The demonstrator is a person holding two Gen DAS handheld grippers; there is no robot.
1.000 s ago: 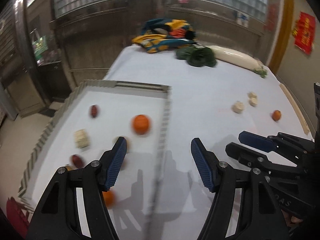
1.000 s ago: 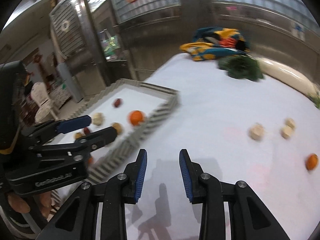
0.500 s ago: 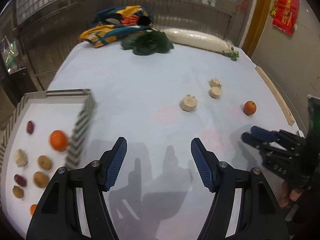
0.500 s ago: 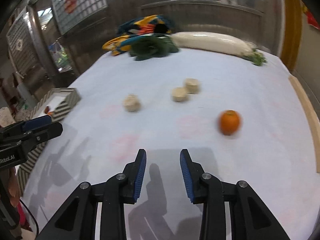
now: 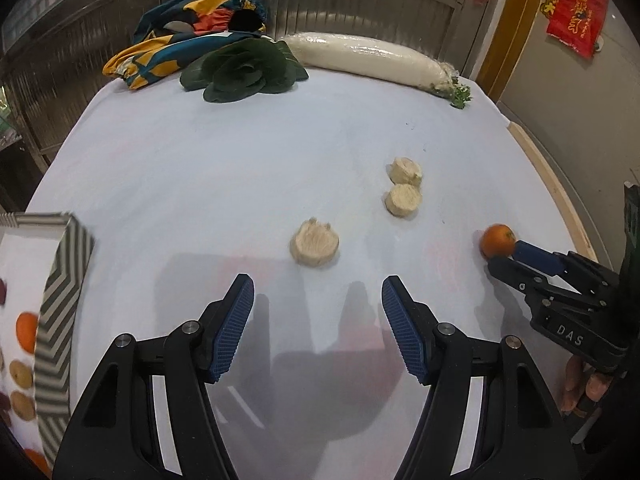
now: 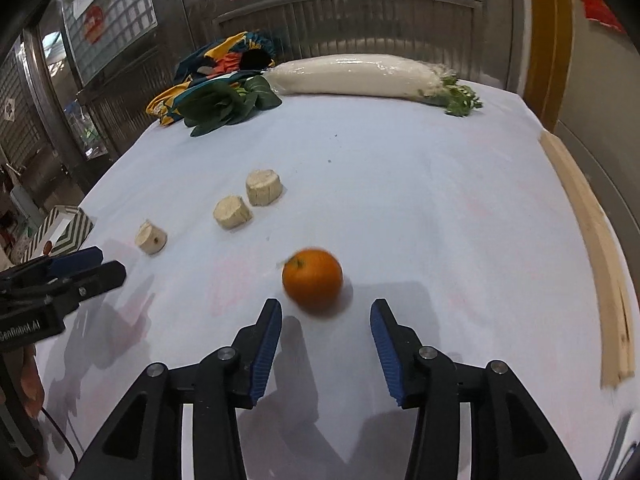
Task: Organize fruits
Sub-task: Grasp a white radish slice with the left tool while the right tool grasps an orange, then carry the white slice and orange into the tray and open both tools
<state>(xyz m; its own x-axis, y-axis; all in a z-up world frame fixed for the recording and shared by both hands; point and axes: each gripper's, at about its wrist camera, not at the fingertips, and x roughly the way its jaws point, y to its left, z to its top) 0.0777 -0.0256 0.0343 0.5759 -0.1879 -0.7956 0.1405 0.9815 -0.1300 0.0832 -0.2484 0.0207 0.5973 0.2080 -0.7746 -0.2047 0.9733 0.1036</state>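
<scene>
An orange (image 6: pixel 313 285) lies on the white tablecloth just ahead of my right gripper (image 6: pixel 325 309). Its jaws are opening, and the orange sits in front of the fingertips with no pad touching it. The left wrist view shows the same orange (image 5: pixel 497 240) at the tips of the right gripper (image 5: pixel 506 256). My left gripper (image 5: pixel 318 282) hangs open and empty, a little short of a beige round piece (image 5: pixel 315 247). Two more beige pieces (image 5: pixel 403 199) lie farther back. A striped-walled tray (image 5: pixel 60 280) at the left holds an orange (image 5: pixel 27 331) and several small fruits.
A long white radish (image 5: pixel 372 60), dark green leaves (image 5: pixel 244 72) and a colourful cloth (image 5: pixel 192 28) lie along the table's far edge. A wooden strip (image 6: pixel 592 240) borders the right side. A person's hand (image 5: pixel 576 388) holds the right gripper.
Both grippers have swung right, away from the tray and towards the loose pieces. The right jaws have widened and the orange now lies close in front of them. The left jaws stand as before.
</scene>
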